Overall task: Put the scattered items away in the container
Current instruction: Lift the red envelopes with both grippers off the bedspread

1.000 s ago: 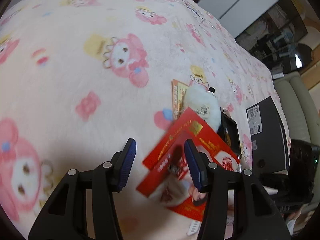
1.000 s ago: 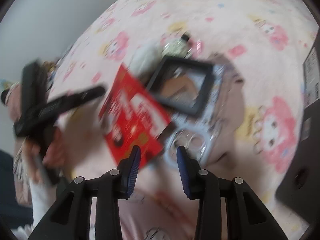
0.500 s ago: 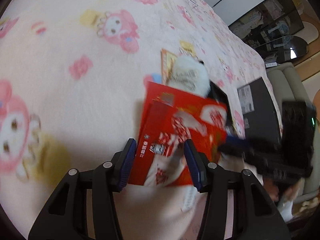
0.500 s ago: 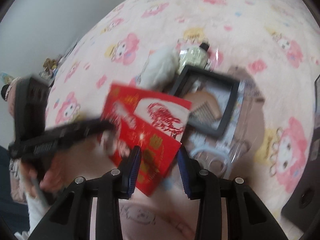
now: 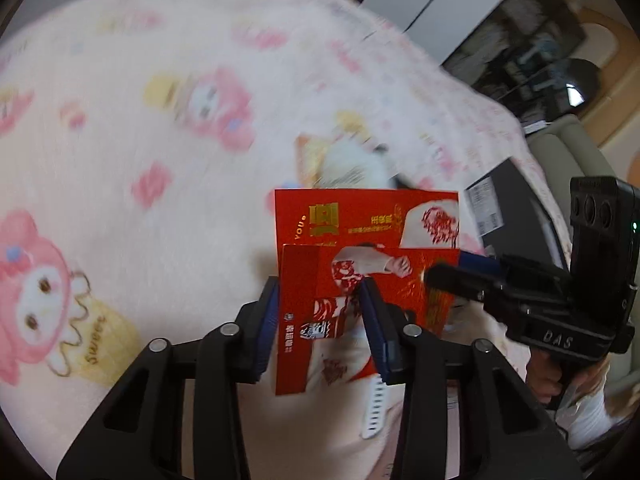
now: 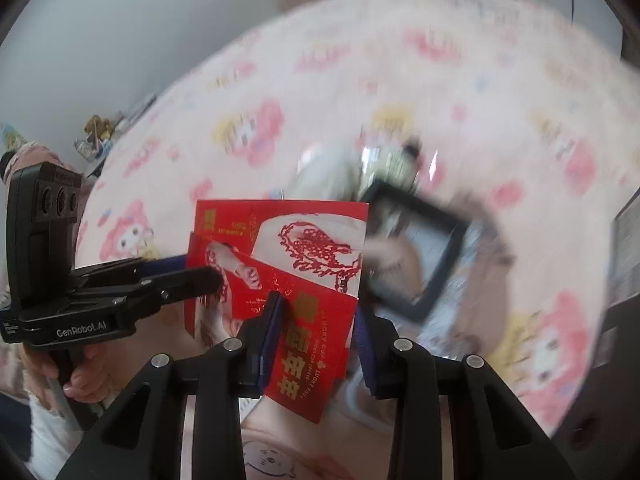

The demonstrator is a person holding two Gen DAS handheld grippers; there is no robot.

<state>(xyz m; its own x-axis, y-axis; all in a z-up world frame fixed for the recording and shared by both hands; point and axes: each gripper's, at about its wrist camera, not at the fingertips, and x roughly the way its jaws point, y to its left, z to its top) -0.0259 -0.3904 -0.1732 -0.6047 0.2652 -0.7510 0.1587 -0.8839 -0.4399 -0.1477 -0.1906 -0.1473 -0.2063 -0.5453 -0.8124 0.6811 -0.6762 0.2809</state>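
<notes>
i see both my left gripper (image 5: 320, 320) and right gripper (image 6: 316, 332) clamped on the red packet (image 5: 368, 264), jaws just closing; black frame (image 6: 416, 252) at two o'clock.

Two red paper sleeves (image 5: 366, 220), overlapped. One black picture frame (image 6: 416, 248). One white plush toy (image 5: 356, 164). One small bottle with black cap (image 6: 394, 160), blurred. One white strap (image 5: 374, 412). One black box (image 5: 508, 208). One cartoon-print blanket (image 5: 120, 200) on the bed. Two handheld grippers, left gripper (image 5: 320, 324) and right gripper (image 6: 316, 332).
</notes>
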